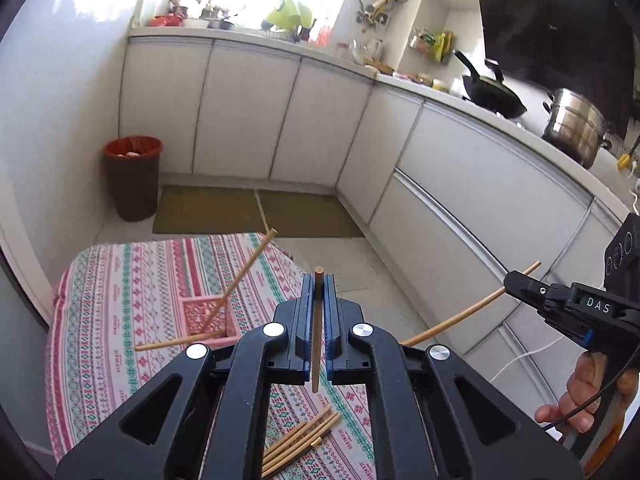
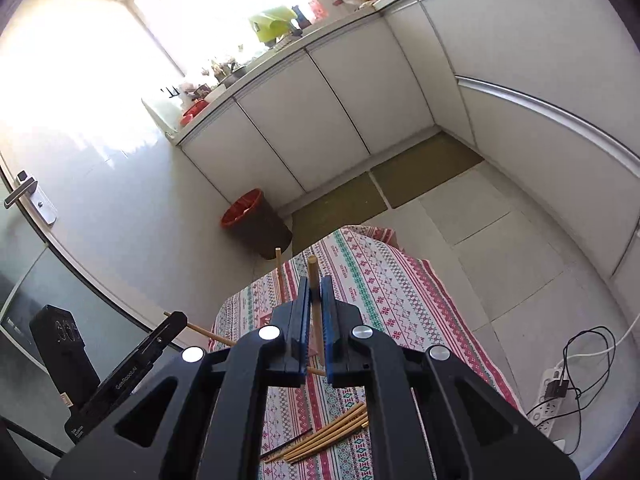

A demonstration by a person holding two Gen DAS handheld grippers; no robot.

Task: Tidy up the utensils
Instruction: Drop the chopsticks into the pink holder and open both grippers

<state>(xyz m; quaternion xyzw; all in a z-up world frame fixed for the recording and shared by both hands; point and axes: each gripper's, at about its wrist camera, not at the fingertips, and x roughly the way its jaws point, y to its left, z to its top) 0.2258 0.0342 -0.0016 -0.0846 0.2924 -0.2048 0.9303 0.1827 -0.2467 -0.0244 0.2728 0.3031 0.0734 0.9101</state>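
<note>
Each gripper pinches one chopstick above the tabletop (image 1: 104, 288): the left gripper (image 1: 319, 284) has its fingers pressed on a chopstick (image 1: 317, 344), the right gripper (image 2: 315, 288) on another (image 2: 313, 276). Light, stiff and smooth, they could pivot; a mid-length hold seems steadier. More chopsticks (image 1: 296, 440) lie below, near a pink basket (image 1: 208, 316).
</note>
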